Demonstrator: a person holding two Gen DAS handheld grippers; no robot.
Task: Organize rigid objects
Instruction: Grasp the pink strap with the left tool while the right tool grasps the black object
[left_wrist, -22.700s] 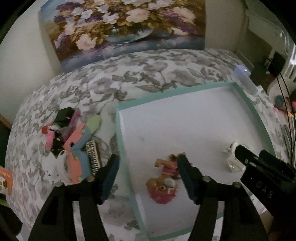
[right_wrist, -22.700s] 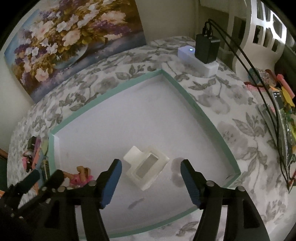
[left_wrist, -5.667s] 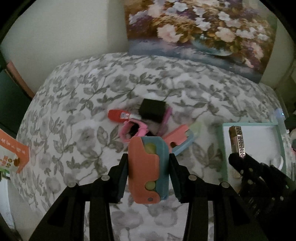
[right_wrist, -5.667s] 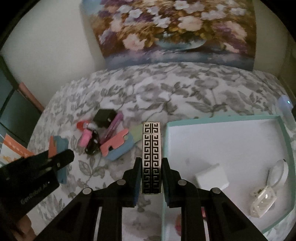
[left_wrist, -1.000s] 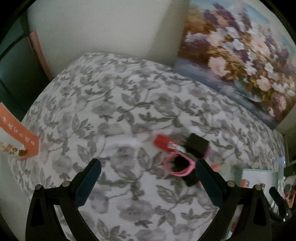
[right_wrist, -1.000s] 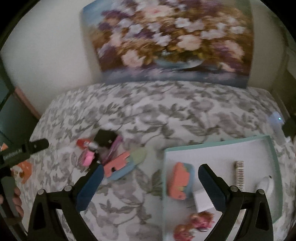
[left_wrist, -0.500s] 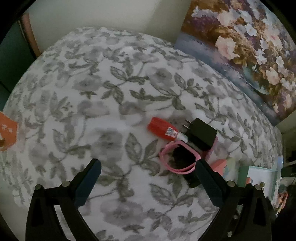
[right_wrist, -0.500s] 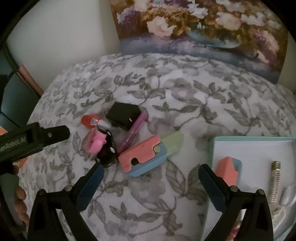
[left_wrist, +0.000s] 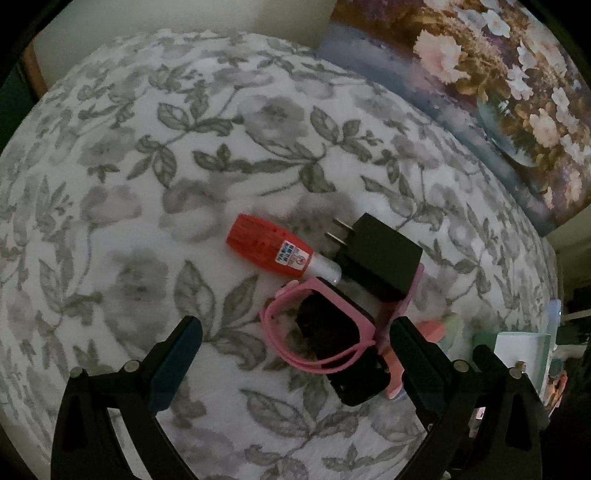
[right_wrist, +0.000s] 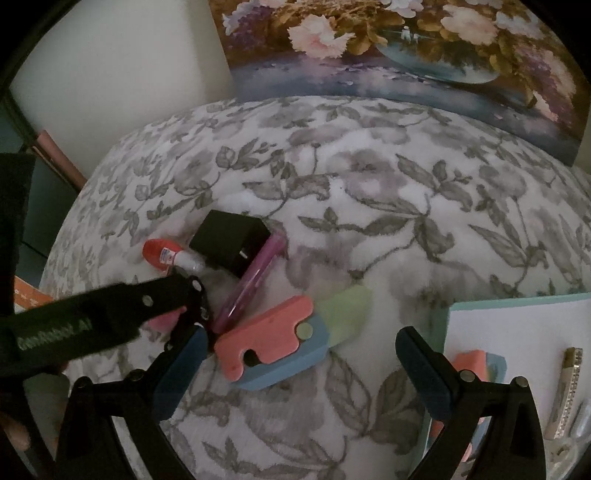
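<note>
Both grippers, left (left_wrist: 291, 354) and right (right_wrist: 299, 363), now spread empty, have returned from the teal-rimmed tray (right_wrist: 441, 325) to the remaining pile; pink-strapped watch (left_wrist: 325, 332) next.

Floral bedspread (left_wrist: 184, 155) bears charger (left_wrist: 380, 254), bottle (left_wrist: 273, 249), tray (right_wrist: 517, 317)

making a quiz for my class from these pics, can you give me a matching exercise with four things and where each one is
Things
1. charger
2. red bottle
3. watch
4. patterned bar

Places
A. inside the tray
B. between the left gripper's fingers
C. on the cloth, cap end against the charger
D. lying across the pink pen

Pairs: 1-D, 2-C, 3-B, 4-A
</note>
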